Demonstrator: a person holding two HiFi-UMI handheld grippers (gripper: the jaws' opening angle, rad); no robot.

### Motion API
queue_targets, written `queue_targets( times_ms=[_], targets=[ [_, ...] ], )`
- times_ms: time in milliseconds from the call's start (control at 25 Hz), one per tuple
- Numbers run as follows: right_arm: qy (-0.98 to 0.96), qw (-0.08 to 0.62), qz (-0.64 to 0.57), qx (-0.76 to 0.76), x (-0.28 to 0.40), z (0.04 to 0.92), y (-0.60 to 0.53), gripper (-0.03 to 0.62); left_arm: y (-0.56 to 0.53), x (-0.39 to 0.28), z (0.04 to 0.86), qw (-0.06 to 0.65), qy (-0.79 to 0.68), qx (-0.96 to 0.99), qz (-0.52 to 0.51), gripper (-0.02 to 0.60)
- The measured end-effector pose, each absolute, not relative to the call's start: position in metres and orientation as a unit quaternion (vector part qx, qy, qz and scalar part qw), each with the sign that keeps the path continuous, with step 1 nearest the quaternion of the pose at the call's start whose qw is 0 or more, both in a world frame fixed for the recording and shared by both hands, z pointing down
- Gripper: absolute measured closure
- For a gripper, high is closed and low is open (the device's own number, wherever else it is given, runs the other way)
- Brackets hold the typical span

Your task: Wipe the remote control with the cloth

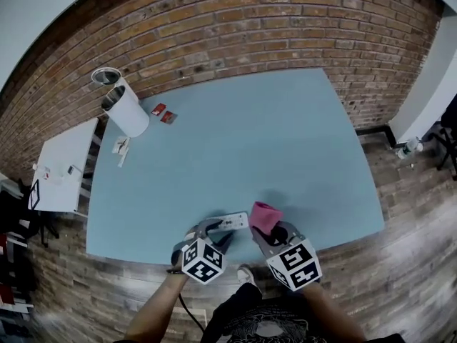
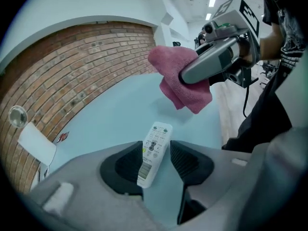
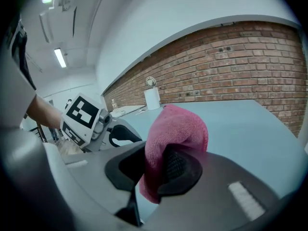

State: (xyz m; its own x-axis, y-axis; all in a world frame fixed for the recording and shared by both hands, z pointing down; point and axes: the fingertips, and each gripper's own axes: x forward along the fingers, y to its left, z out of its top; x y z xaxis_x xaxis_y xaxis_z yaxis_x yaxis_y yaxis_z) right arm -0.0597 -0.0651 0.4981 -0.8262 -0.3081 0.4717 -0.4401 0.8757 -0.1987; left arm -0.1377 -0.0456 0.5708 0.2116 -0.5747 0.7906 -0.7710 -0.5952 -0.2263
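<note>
Left gripper view: remote control (image 2: 153, 153) ungripped between parted left gripper (image 2: 156, 163) jaws; pink cloth (image 2: 182, 85) clamped by right gripper (image 3: 155, 171); wiping contact judged next.

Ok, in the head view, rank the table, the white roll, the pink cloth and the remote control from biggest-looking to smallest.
1. table
2. white roll, though it stands far from the camera
3. pink cloth, bunched up
4. remote control, only partly showing, so its place below the cloth is unsure

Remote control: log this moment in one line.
remote control: lying on table, between left claw pads | left claw: open, no grip | right claw: shut on pink cloth
</note>
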Motion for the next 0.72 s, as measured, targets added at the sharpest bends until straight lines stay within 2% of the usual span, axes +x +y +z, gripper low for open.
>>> queue_targets(
  times_ms=[160,240,520,720],
  targets=[
    [-0.935,0.220,0.161,0.226,-0.059,0.502,-0.066,0.533,-0.055,-0.139,0.582,0.100,-0.374,0.788,0.479,0.371],
    [-0.930,0.221,0.166,0.241,-0.056,0.504,-0.066,0.533,-0.058,-0.139,0.589,0.101,-0.343,0.793,0.493,0.322],
    [-0.915,0.223,0.177,0.285,-0.045,0.508,-0.066,0.533,-0.060,-0.135,0.612,0.096,-0.232,0.798,0.548,0.319],
    [-0.909,0.224,0.179,0.304,-0.042,0.509,-0.065,0.533,-0.058,-0.132,0.621,0.133,-0.169,0.794,0.568,0.321]
  ],
)
